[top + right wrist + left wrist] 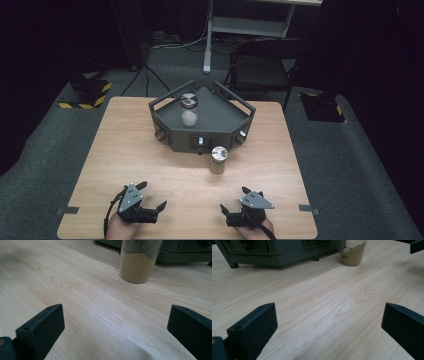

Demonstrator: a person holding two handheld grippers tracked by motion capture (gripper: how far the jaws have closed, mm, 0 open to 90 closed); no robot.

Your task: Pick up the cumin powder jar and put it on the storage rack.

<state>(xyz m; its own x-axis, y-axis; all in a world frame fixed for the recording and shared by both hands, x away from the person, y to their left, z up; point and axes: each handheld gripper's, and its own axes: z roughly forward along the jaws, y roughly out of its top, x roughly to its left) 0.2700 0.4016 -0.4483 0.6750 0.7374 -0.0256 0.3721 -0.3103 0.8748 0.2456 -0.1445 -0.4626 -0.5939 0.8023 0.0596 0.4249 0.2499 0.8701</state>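
We see a clear jar (219,160) with a silvery lid, part-filled with tan powder, standing on the wooden worktop (125,150) just before a dark grey angular tray (220,120). A small dark label on its side is unreadable. Our left gripper (150,196) and right gripper (233,199) rest near the front edge, jaws wide, empty.

The table (125,150) is showing pale wood with a looping brown grain. The angular tray (220,117) near its far edge is looking dark grey. The jar (140,262) in front of the tray is showing clear glass over tan powder, under a silver lid. A jar (189,112) on the tray is showing whitish contents. Yellow-and-black stripes are marking a floor block (87,95); the carpet (360,165) is looking grey.
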